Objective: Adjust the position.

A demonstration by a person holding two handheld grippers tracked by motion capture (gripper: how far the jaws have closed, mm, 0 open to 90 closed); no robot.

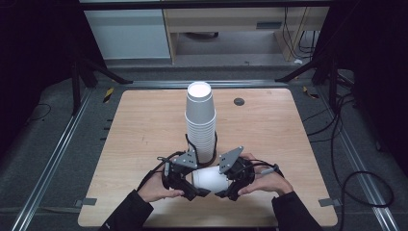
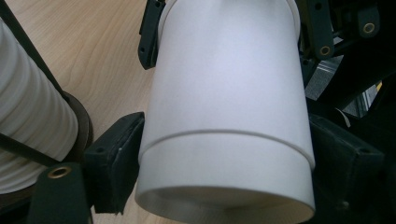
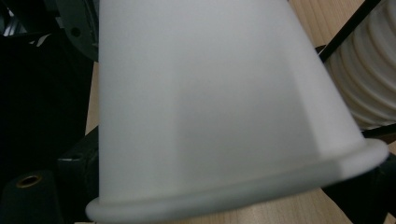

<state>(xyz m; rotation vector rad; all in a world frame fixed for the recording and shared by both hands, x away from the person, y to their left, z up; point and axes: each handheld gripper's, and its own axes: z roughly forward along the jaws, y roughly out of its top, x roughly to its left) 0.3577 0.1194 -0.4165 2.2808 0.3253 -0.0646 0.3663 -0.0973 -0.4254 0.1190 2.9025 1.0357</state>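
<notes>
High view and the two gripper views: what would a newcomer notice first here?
First, the tall stack of white cups standing upside down in a black holder near the middle of the wooden table. Just in front of it, a single white cup lies on its side between the left gripper and the right gripper, one at each end.

Paper cup [image 1: 210,179]: white, plain, tapered, rolled rim at the mouth. Lies on its side, held level just above the desk's near edge, directly in front of the tall stack of upturned white cups [image 1: 200,122].
</notes>
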